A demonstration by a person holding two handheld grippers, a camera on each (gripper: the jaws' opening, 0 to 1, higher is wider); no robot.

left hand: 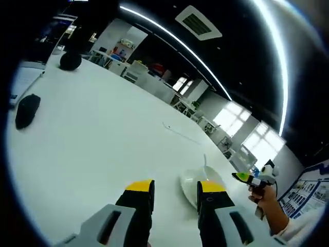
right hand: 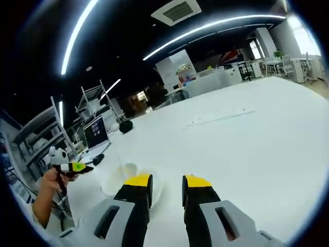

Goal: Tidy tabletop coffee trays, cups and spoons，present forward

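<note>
We hover both grippers over white table [left hand: 103, 139]. Left gripper [left hand: 176, 194] wide, empty; saucer [left hand: 193, 184] with spoon [left hand: 205, 163] just past right jaw, lower right. Right gripper [right hand: 167, 191] wide, empty; saucer [right hand: 114, 182] behind left jaw. Both near.

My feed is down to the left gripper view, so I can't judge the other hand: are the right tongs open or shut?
Observer: Open. The right tongs have their jaws apart with nothing between them.
Operator: Where do they sit relative to the saucer?
Observer: The saucer lies just beyond their left jaw and is partly hidden by it, not between the jaws.
Operator: Anything else I'm missing?
Observer: An open laptop, screen lit, stands farther back, beyond the saucer.
</note>
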